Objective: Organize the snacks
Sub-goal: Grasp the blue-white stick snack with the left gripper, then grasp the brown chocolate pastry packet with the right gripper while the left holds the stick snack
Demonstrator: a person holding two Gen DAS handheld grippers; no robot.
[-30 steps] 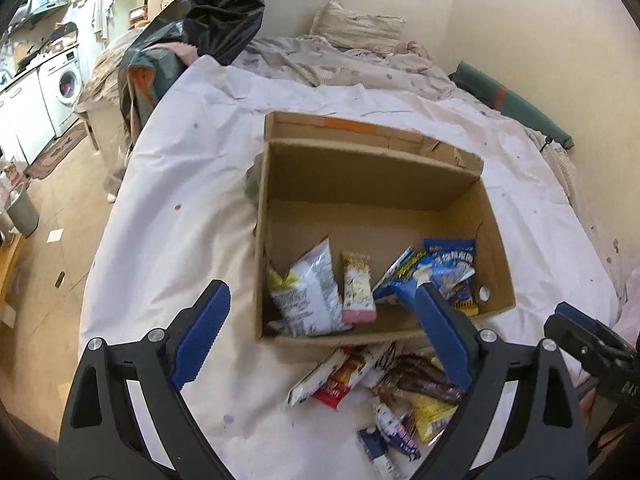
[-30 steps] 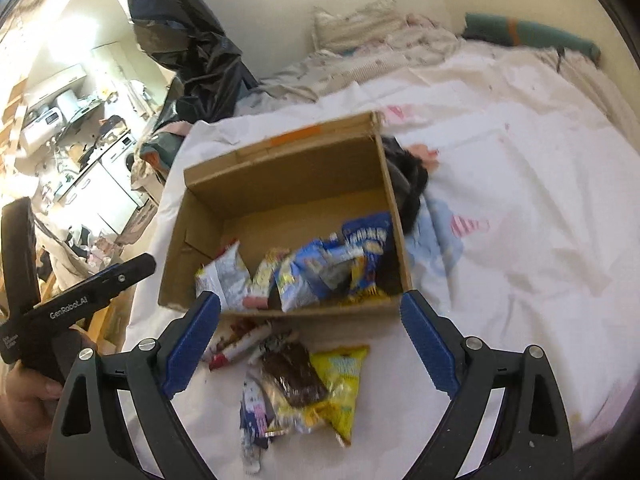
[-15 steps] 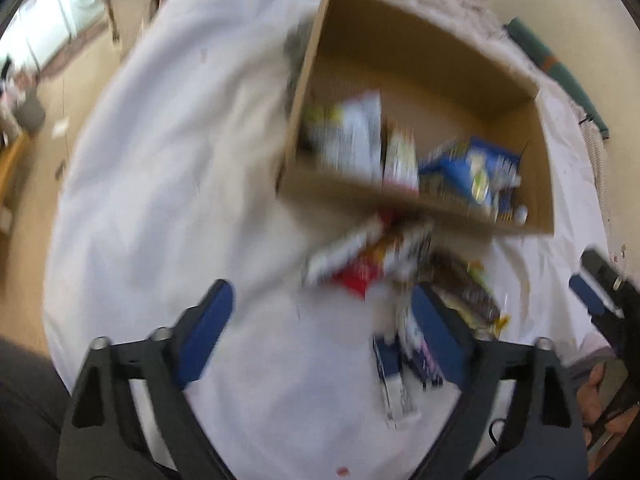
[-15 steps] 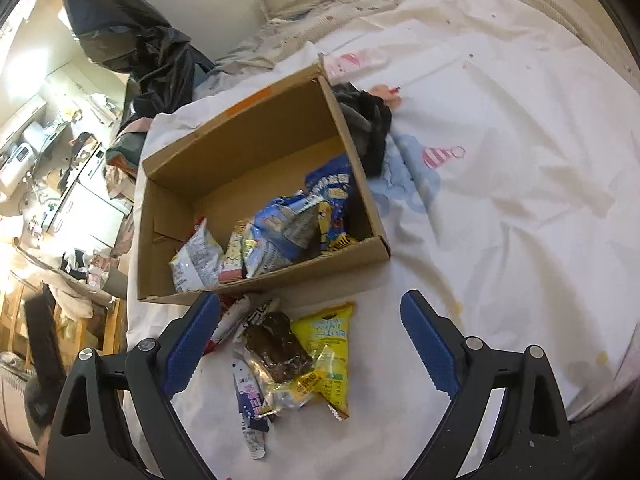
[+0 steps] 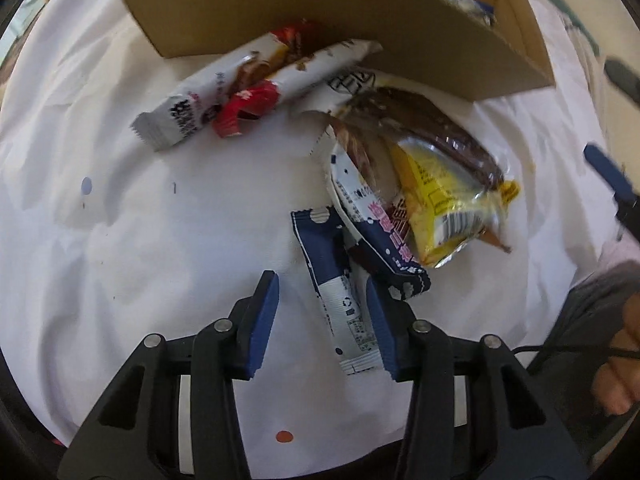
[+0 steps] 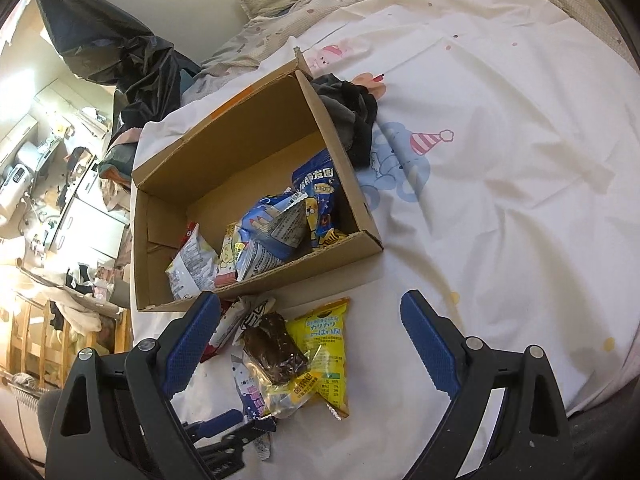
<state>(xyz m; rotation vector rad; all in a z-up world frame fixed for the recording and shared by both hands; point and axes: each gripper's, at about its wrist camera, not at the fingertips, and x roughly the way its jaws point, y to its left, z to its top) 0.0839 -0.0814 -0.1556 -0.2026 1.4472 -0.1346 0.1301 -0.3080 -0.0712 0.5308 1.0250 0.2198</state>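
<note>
A cardboard box [image 6: 344,184] on the white bed sheet holds several snack packets [image 6: 276,224]. In front of it lies a pile: a chocolate cake pack [image 6: 274,348], a yellow bag [image 6: 326,344], white-and-red bars [image 5: 248,88]. My left gripper [image 5: 322,312] is low over the sheet, partly closed, its fingers either side of a navy-and-white stick packet [image 5: 340,292], apart from it. It also shows in the right wrist view [image 6: 236,428]. My right gripper [image 6: 310,340] hangs wide open and empty above the pile.
A dark garment [image 6: 352,116] lies against the box's right side. A black plastic bag [image 6: 120,56] and rumpled bedding [image 6: 280,4] sit beyond the box. The bed edge drops off at the left toward a cluttered room [image 6: 60,200].
My left gripper has dropped from above the box to the pile and narrowed around the navy stick packet. My right gripper has risen slightly and stays open.
</note>
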